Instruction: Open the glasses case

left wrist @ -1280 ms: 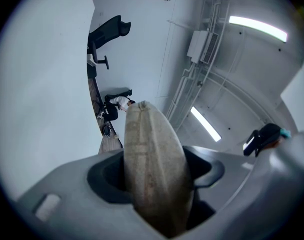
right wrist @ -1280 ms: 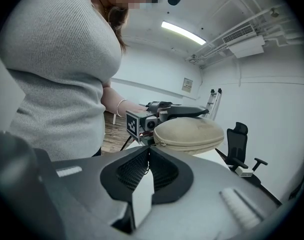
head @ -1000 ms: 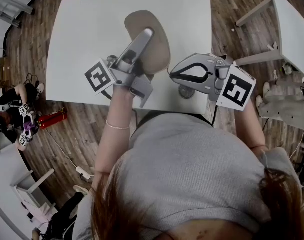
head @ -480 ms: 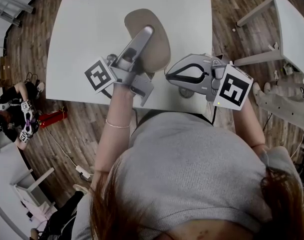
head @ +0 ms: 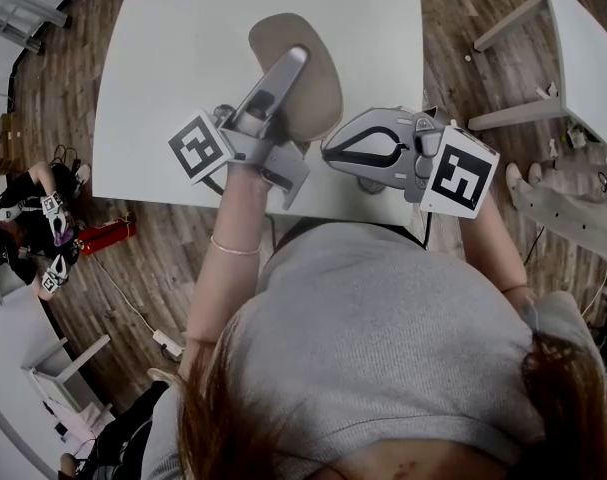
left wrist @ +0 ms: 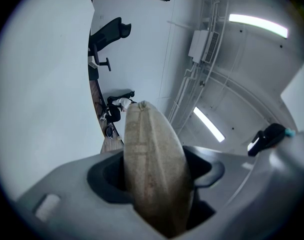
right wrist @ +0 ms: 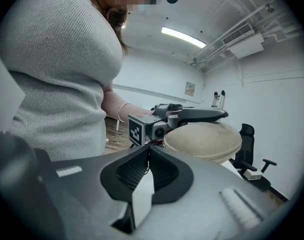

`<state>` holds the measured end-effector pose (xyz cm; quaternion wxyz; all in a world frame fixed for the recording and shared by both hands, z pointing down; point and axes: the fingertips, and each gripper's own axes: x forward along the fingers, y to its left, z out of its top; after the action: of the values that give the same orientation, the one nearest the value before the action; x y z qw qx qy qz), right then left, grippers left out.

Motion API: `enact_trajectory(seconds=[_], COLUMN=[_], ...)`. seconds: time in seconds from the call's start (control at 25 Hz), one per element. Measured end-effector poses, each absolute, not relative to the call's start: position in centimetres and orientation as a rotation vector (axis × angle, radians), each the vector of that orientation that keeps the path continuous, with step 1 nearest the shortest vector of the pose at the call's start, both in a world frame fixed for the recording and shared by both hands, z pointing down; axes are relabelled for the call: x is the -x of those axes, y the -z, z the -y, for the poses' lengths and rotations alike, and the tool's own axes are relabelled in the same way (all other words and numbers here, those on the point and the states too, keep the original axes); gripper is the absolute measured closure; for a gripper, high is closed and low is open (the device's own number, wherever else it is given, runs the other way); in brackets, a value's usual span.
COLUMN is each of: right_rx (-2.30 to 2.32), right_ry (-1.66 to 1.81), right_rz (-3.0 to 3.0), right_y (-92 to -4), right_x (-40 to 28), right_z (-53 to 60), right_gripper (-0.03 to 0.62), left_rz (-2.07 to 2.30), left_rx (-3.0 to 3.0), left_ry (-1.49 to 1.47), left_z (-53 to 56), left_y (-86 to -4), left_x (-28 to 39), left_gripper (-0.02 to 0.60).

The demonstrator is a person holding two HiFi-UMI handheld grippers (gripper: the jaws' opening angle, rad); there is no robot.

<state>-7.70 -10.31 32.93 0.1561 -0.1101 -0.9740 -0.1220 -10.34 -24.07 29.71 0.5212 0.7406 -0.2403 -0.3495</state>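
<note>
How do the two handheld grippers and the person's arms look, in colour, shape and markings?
Both are light grey moulded plastic with long tapering jaws: the left gripper and the right gripper, whose inner pads are black and ribbed. Each carries a white cube with black square markers. The person wears a grey knitted top and a thin bracelet on the left wrist; no sleeve covers either forearm.

Left of the glasses case (head: 318, 88) and beyond it we have open table (head: 153, 78) for a hand to pass. Our left tongs (head: 295, 63) grip the case from its near side. Our right tongs (head: 330, 151), pressed together, sit just beside its near right edge, so that approach is crowded. Our torso (head: 383, 308) closes the near edge.
</note>
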Motion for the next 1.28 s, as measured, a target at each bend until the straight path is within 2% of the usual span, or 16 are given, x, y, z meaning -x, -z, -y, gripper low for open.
enact_trajectory(seconds=[0.92, 0.96, 1.08, 1.16, 1.28], right_rx=[0.295, 0.287, 0.224, 0.133, 0.029], right_ry=[0.311, 0.285, 0.106, -0.054, -0.177], right_rz=[2.823, 2.840, 2.923, 2.940, 2.899], right_y=[-33.7, -33.5, -32.9, -33.1, -34.4], right_x=[8.0, 7.7, 6.5, 5.7, 4.1], right_z=[9.8, 9.8, 10.0, 10.7, 12.3], right_gripper=[0.579, 0.570, 0.484, 0.481, 0.413], left_rz=[0.588, 0.581, 0.571, 0.563, 0.561], left_rx=[-1.757, -1.750, -1.745, -1.732, -1.731], left_ry=[0.877, 0.886, 0.887, 0.899, 0.908], left_z=[23.6, 23.5, 23.4, 23.4, 23.3], left_y=[-30.4, -30.5, -30.7, -30.7, -30.8], left_x=[10.7, 10.8, 10.7, 10.7, 10.8], left_gripper=[0.267, 0.267, 0.268, 0.270, 0.270])
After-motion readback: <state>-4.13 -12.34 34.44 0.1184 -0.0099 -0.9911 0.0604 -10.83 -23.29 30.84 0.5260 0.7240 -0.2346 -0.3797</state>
